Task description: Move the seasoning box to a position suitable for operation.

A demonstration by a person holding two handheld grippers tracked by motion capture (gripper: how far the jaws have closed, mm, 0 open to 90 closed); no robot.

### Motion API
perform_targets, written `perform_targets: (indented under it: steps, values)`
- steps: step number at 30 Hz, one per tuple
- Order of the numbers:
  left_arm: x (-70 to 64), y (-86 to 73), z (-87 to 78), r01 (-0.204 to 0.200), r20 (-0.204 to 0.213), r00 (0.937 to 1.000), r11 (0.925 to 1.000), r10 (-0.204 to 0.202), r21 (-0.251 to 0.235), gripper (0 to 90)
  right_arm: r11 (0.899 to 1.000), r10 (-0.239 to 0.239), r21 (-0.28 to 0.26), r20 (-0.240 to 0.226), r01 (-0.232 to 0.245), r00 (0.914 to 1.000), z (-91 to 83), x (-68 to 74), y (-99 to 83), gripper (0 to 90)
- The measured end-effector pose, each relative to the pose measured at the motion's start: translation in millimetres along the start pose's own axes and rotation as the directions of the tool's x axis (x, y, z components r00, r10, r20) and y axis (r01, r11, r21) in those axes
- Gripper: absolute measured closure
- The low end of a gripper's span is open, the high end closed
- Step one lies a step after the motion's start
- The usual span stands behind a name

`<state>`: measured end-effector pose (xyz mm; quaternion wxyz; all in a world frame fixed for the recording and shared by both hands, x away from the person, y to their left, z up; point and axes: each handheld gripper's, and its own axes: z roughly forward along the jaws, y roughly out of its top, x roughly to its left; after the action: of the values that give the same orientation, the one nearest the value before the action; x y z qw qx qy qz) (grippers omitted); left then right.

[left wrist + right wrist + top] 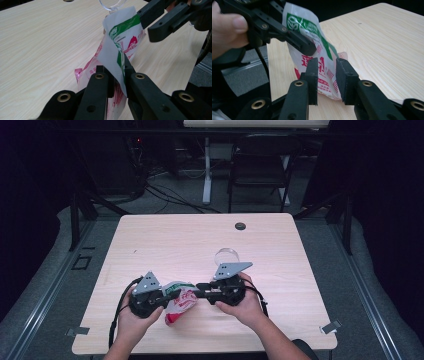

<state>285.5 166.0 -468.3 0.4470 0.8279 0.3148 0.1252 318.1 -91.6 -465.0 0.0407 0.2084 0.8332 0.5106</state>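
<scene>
A white plastic bag (180, 303) printed in green and red is held up over the front of the wooden table (175, 235). My left gripper (167, 295) is shut on the bag's (126, 35) white edge, which runs up between its jaws (116, 70). My right gripper (201, 287) faces it from the right. Its jaws (325, 63) stand apart on either side of the bag's (305, 26) lower part, without pinching it. The left gripper's fingers (297, 41) cross the bag in the right gripper view. The right gripper's fingers (162, 23) reach the bag's top corner in the left gripper view.
A clear glass (227, 256) stands just behind the right gripper, its rim (111, 5) showing beyond the bag. A black round grommet (240, 226) sits near the table's far edge. A folding chair (260, 167) and cables lie beyond the table.
</scene>
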Motion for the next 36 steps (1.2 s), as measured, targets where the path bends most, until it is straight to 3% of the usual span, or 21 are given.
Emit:
perform_targets:
  steps: [11, 16, 23, 28, 31, 36]
  values:
    - [-3.2, -2.8, -1.4, 0.023, -0.010, 0.9997, 0.9997, -0.023, -0.005, 87.3, 0.998, -0.008, 0.061, -0.024, 0.010, 0.9997, 20.5, -2.6, -3.8, 76.8]
    - [-3.8, -4.8, -2.4, 0.015, -0.018, 0.9997, 0.9998, -0.015, -0.010, 83.8, 0.999, 0.017, 0.043, -0.040, -0.016, 0.9990, 22.2, -6.2, -5.4, 90.0]
    - [-5.5, -12.9, -0.8, 0.019, -0.030, 0.9994, 0.9998, -0.020, -0.004, 67.1, 0.999, 0.009, 0.041, -0.029, -0.008, 0.9995, 21.4, -4.4, -5.0, 90.0]
    - [-8.1, -28.3, 7.0, 0.036, -0.039, 0.9986, 0.9994, -0.036, 0.002, 57.7, 0.999, -0.001, 0.039, -0.019, 0.002, 0.9998, 21.5, -3.0, -4.7, 90.0]
    - [-9.1, -38.5, 12.7, 0.043, -0.067, 0.9968, 0.9991, -0.043, -0.001, 50.0, 0.999, -0.009, 0.042, -0.013, 0.009, 0.9999, 21.3, -2.6, -4.6, 90.0]
    - [-7.9, -52.1, 20.7, 0.091, -0.069, 0.9934, 0.9958, -0.091, -0.002, 46.1, 0.999, -0.010, 0.040, -0.009, 0.010, 0.9999, 21.4, -2.3, -4.8, 90.0]
